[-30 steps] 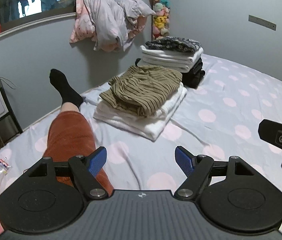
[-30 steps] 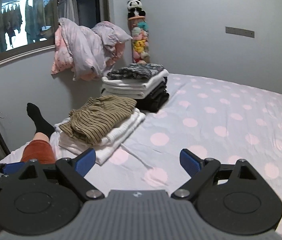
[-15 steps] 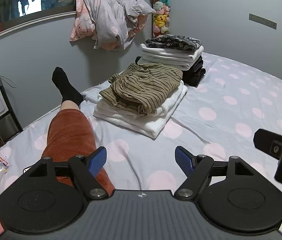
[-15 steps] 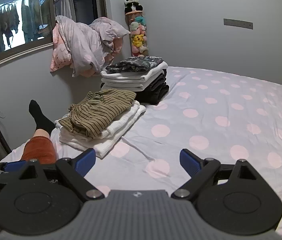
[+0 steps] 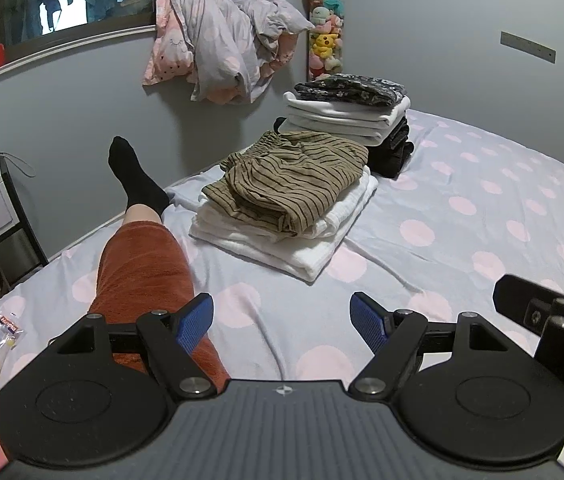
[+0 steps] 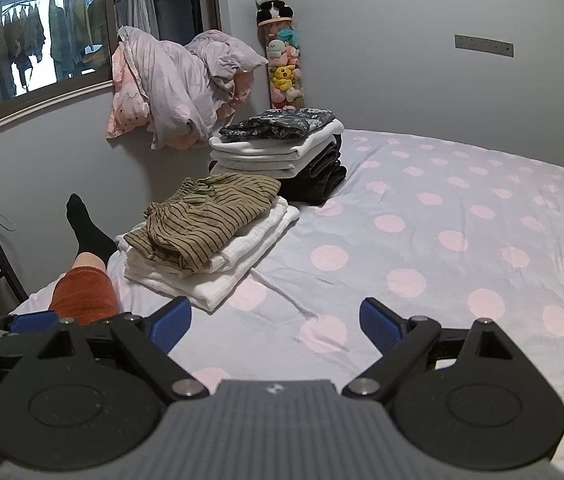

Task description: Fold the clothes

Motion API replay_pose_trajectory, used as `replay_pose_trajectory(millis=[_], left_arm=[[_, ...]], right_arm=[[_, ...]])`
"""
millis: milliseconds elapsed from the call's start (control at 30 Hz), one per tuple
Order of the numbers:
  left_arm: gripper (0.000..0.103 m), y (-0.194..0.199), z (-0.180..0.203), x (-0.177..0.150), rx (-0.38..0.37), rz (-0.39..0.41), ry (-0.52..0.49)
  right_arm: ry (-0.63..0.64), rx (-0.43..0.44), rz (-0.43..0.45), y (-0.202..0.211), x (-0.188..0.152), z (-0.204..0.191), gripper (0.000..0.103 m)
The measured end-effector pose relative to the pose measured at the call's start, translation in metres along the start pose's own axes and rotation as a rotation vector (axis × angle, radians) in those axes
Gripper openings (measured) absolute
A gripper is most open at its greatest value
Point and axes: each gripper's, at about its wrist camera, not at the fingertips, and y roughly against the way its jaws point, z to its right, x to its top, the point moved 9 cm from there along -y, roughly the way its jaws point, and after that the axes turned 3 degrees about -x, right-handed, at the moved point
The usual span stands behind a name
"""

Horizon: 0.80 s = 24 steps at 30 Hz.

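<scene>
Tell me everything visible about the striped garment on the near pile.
The striped garment is olive-brown with thin dark stripes, in a soft, slightly crinkled woven-looking fabric. A gathered, elastic-looking band shows at its far left end. It is loosely folded, with rumpled edges rather than crisp ones, and lies on top of a stack of folded white cloths on the polka-dot bedsheet. Only the white stack beneath touches it; both grippers are open and well short of it.

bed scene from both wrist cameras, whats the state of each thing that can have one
left gripper: open, empty
right gripper: open, empty
olive striped garment: loosely folded, on top of the white stack
white folded towels: stacked flat on the bed
dark floral garment: folded, topping the far stack
lilac duvet: bunched against the wall
</scene>
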Motion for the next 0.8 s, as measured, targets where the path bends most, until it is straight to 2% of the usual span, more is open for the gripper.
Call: replay_pose_trajectory(millis=[800], left_arm=[[0.089, 0.0035, 0.0013, 0.0034, -0.001, 0.023, 0.006]], right_arm=[[-0.004, 0.004, 0.015, 0.0007, 0.0011, 0.0, 0.093]])
